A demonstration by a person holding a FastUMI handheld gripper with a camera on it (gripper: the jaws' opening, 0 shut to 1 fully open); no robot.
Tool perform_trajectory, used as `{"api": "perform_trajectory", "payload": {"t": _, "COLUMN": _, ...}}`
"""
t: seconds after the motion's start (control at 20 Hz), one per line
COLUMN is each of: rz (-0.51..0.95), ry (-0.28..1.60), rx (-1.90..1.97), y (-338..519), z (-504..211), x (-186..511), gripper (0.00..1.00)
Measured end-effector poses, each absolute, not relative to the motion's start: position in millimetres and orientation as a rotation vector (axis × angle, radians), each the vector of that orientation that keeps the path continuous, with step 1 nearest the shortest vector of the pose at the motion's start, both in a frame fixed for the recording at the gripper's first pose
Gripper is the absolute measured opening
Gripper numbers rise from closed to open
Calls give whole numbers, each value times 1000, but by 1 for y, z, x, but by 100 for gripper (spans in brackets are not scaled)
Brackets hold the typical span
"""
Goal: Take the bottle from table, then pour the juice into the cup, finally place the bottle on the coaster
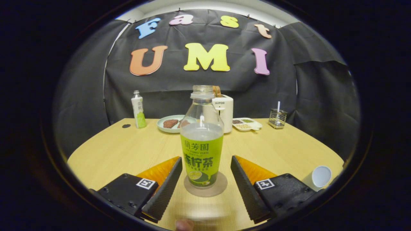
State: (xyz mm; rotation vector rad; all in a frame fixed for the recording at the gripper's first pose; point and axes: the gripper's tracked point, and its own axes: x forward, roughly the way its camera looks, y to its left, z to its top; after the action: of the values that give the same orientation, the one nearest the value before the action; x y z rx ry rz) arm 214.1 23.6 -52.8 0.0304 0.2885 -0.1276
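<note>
The bottle (202, 141) stands upright on the round coaster (205, 184), directly between the two fingers of the gripper (206, 183), which are spread wide with a clear gap on each side of it; neither finger touches it, so it is released. Its cap is off and it is still mostly full, so it looks top-heavy: my guess is that if either finger swings inward while drawing back, it could clip the label and tip the bottle, spilling juice across the table (282, 150). The white cup (318, 177) lies on its side beyond the right finger, close to the table's edge, and whether it was filled I cannot tell. Well beyond the fingers stand a second bottle (138, 109), a plate (170, 124) of food, a white appliance (224, 112), a small divided dish (246, 124) and a wire holder (277, 118); none crowds the fingers. A fingertip (184, 224) shows just behind them.
</note>
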Motion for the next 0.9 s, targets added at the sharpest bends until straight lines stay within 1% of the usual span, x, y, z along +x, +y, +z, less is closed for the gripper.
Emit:
{"api": "perform_trajectory", "payload": {"t": 0.35, "rz": -157, "ry": 220, "rx": -34, "y": 16, "z": -14, "x": 140, "gripper": 99}}
{"api": "perform_trajectory", "payload": {"t": 0.6, "rz": -116, "ry": 117, "rx": -6, "y": 21, "z": 33, "x": 82, "gripper": 100}}
{"api": "perform_trajectory", "payload": {"t": 0.9, "rz": -107, "ry": 48, "rx": 31, "y": 14, "z": 56, "x": 26, "gripper": 100}}
